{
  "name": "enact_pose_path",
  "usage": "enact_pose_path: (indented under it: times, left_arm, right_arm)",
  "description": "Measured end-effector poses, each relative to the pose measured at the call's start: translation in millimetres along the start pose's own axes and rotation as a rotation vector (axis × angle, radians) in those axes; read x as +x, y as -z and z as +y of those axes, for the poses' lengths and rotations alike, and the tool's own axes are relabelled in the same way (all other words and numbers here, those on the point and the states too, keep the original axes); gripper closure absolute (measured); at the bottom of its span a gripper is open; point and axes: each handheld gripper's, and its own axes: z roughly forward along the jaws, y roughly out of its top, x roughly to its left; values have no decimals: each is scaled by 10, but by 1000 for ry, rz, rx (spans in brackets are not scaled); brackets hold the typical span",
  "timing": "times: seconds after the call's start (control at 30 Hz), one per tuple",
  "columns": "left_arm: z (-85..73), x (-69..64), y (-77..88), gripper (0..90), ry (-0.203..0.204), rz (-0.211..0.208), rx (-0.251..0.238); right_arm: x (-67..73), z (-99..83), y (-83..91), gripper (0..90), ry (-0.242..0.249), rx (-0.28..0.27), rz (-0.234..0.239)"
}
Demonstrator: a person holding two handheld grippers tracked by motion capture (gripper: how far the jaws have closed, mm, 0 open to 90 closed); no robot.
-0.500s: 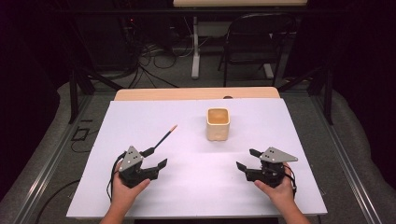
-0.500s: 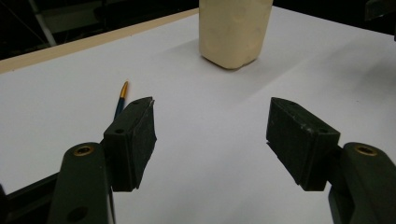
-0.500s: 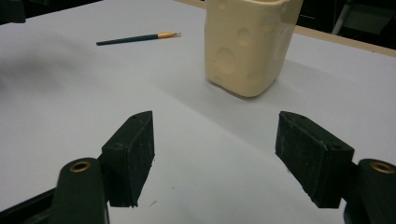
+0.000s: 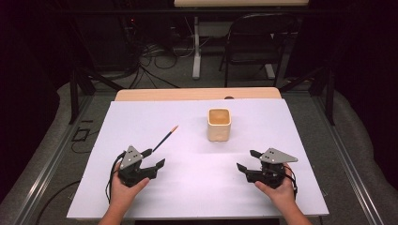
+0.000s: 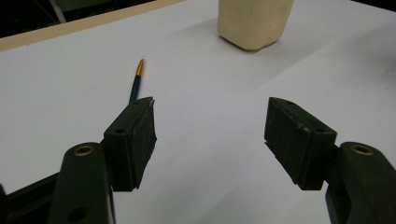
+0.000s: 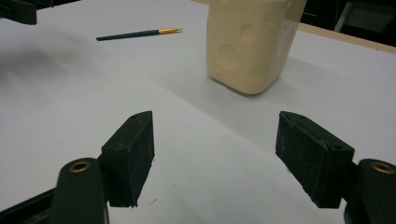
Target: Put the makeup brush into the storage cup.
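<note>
A white sheet-covered table (image 4: 197, 187) is seen from the high view, smooth and matte, with a strip of bare pale wood left showing along the far edge. Near the middle-right, a cream cup (image 4: 219, 124) is stood upright; it's squarish with rounded corners, and shallow round dimples can be made out on its sides in the right gripper view (image 6: 250, 44). The inside looks tan from above. The surface looks like glazed ceramic or plastic, which one can't really be told.

A thin paintbrush (image 4: 164, 138) is laid flat on the sheet to the left of the cup, well apart from it. Its handle is dark teal, with a gold metal band and a small pointed orange-ish tip. The long axis is run diagonally: the tip is pointed away from the person and toward the right, the handle end back toward the left gripper (image 4: 155, 158), near it.

Both grippers are held low over the near edge of the table, one in each hand. The left gripper's jaws are spread wide with nothing between them, the blocky black rubbery pads (image 5: 135, 140) clearly parted. The right gripper (image 4: 248, 160) is likewise spread wide and empty, its pads (image 6: 130, 154) scuffed and matte.
</note>
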Motion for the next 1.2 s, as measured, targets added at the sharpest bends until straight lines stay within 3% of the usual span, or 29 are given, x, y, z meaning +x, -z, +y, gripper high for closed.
enact_pose_path:
  times: [0.47, 0.9, 1.2]
  left_arm:
    - [70, 96, -70, 358, -6, 46, 101]
    - [124, 212, -142, 368, 18, 84, 186]
    - [120, 244, -152, 389, 35, 86, 225]
  right_arm:
    - [-2, -14, 18, 279, -4, 10, -4]
    - [-20, -26, 35, 279, -12, 10, -9]
    - [-25, -26, 35, 279, -16, 11, -11]
